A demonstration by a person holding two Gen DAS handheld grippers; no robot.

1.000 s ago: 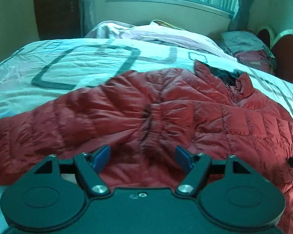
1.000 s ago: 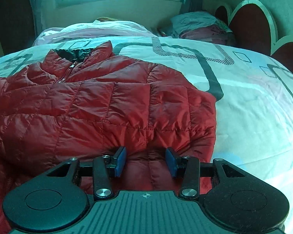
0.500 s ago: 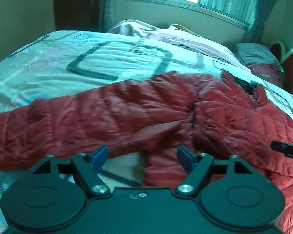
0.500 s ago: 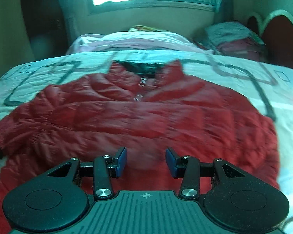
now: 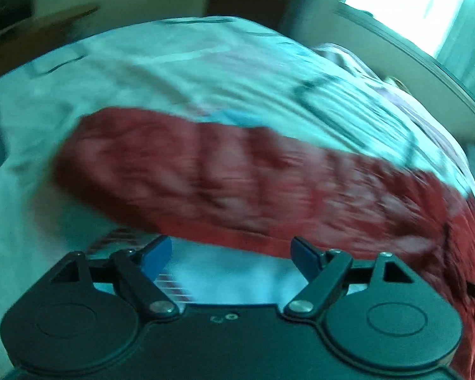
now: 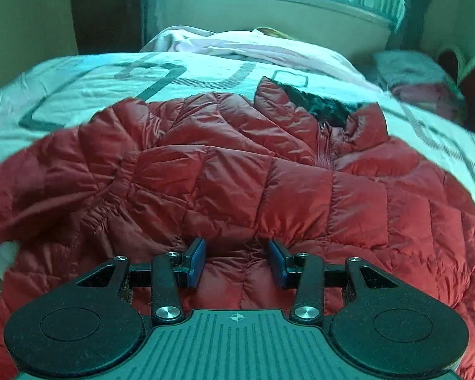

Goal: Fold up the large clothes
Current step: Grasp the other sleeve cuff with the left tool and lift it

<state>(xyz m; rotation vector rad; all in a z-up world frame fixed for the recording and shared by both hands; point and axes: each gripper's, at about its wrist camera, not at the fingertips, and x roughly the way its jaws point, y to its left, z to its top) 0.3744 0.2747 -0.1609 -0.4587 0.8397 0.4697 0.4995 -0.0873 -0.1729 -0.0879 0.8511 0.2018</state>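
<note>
1. Red puffer jacket [image 6: 237, 174] spread on bed [image 6: 79, 76], collar at 1 o'clock; unfolded.
2. Left tongs [image 5: 231, 253] released, just widened, empty, facing sleeve [image 5: 237, 183].
3. Right tongs [image 6: 236, 262] parted, gripping nothing.
4. All folds remain.

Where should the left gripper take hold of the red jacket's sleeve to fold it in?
Probably at the cuff end of the sleeve, coming from above. It lies stretched out flat on the bedspread, its free end is farthest from the body, and the open left gripper is empty. Blur hides the cuff's edge.
</note>
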